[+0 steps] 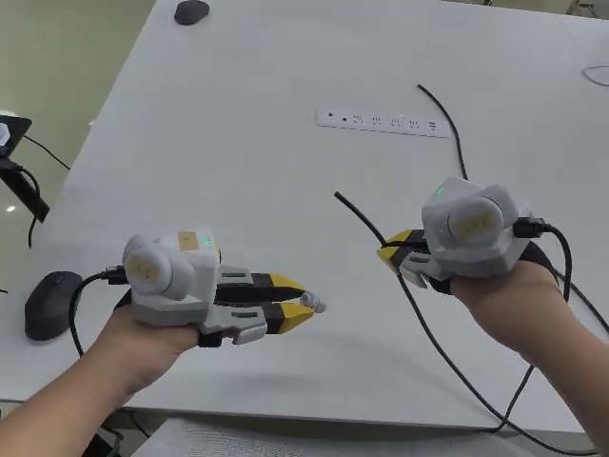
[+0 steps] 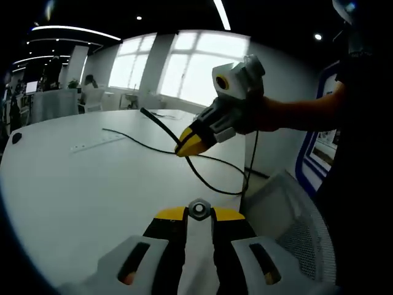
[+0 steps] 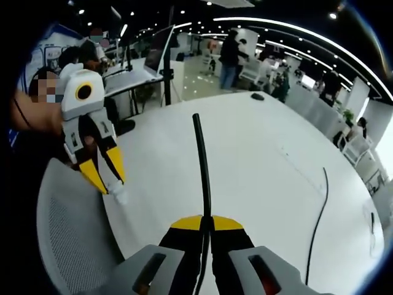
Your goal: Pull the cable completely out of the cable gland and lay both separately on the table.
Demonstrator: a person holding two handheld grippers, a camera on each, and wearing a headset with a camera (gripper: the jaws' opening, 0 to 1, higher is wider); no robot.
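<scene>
My left gripper [image 1: 304, 297] hovers over the near part of the white table [image 1: 238, 171], shut on a small grey cable gland [image 1: 314, 305], which sits between its yellow tips [image 2: 199, 209]. The right gripper [image 1: 388, 252] is shut on a black cable [image 1: 357, 217], whose free end points up and left, clear of the gland. Behind the gripper the cable [image 1: 447, 352] trails down across the table toward the near edge. In the right gripper view the cable [image 3: 202, 166] rises straight out from between the jaws, and the left gripper [image 3: 112, 179] holds the gland [image 3: 118, 193] off to the left.
A white power strip [image 1: 383, 122] lies at the back centre, with another black cable [image 1: 447, 119] curving past it. One dark mouse [image 1: 191, 11] sits at the far edge, another [image 1: 49, 303] at the near left. A mesh chair [image 3: 67, 239] stands by the table.
</scene>
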